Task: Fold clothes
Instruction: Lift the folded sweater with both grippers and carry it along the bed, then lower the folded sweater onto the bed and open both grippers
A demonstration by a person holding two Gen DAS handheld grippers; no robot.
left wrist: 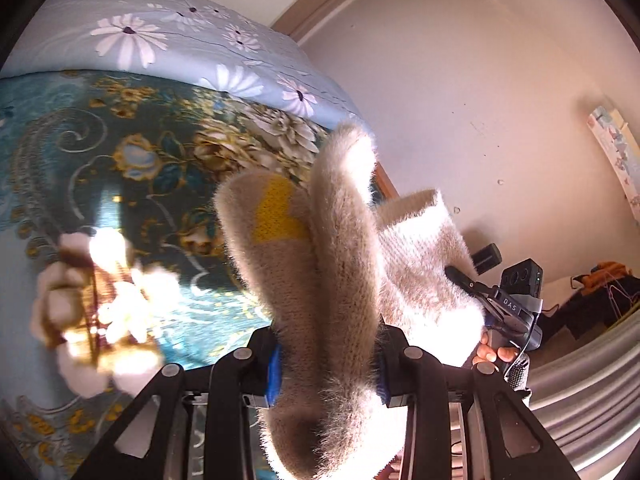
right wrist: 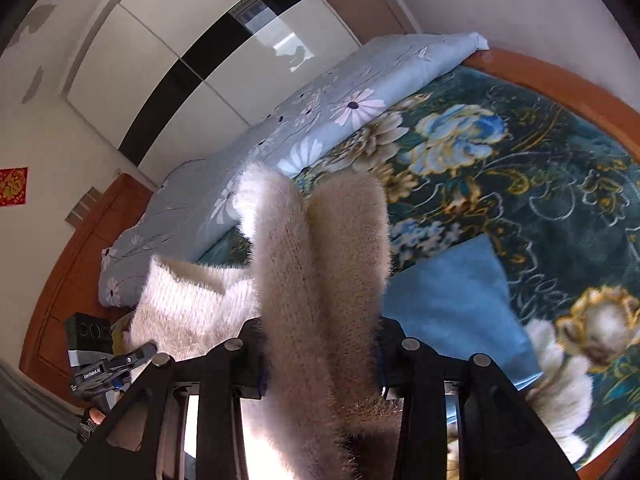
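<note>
A fuzzy cream sweater [left wrist: 340, 264] with a yellow patch [left wrist: 278, 216] hangs in the air above the bed, stretched between both grippers. My left gripper [left wrist: 328, 360] is shut on a bunched fold of it, which fills the gap between the blue-padded fingers. My right gripper [right wrist: 320, 354] is shut on another fold of the same sweater [right wrist: 316, 264]. The right gripper also shows at the right of the left wrist view [left wrist: 492, 300], and the left gripper at the lower left of the right wrist view [right wrist: 116, 368].
A teal floral blanket [right wrist: 520, 184] covers the bed, with a folded light-blue quilt with daisies [left wrist: 168, 44] along its far side. A flat blue cloth [right wrist: 452, 304] lies on the blanket. A wooden bed frame [right wrist: 560, 84], a wardrobe [right wrist: 192, 48] and walls surround it.
</note>
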